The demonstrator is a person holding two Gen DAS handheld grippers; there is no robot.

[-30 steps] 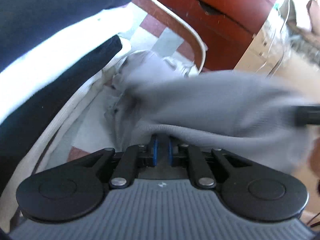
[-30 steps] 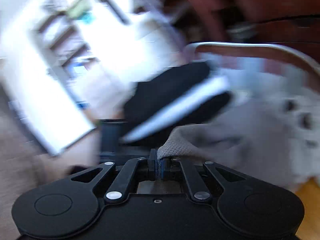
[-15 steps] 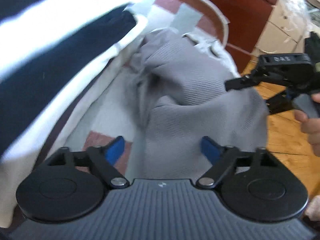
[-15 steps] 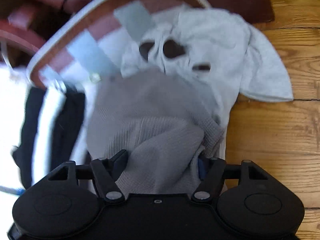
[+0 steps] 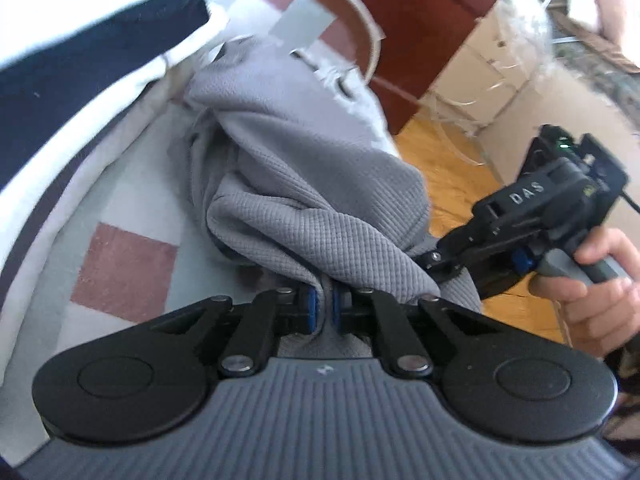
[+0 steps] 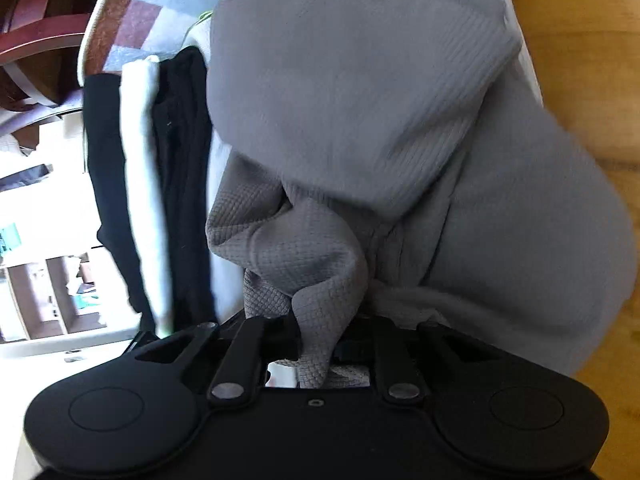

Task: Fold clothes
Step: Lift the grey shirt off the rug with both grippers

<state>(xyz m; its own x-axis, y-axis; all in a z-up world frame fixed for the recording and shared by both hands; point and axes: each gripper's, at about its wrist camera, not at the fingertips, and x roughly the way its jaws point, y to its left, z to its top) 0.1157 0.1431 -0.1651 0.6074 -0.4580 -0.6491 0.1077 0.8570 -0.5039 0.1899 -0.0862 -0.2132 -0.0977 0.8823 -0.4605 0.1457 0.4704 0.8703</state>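
Observation:
A grey waffle-knit garment (image 5: 316, 184) lies bunched on a checked surface. My left gripper (image 5: 323, 312) is shut on a fold of its near edge. In the left wrist view the right gripper (image 5: 436, 260) reaches in from the right, held by a hand, its tip at the cloth. In the right wrist view the same garment (image 6: 360, 128) fills the frame, and my right gripper (image 6: 320, 344) is shut on a hanging fold of it. The fingertips are hidden by the cloth.
A folded stack of black and white clothes (image 5: 80, 80) lies to the left and also shows in the right wrist view (image 6: 160, 184). A white garment (image 5: 360, 92) lies behind the grey one. A red-brown wooden cabinet (image 5: 408, 12) and wooden floor (image 5: 452, 176) lie beyond.
Half a second ago both grippers were open around the grey cloth. Both have now shut on folds of it, and the cloth is gathered up toward the jaws.

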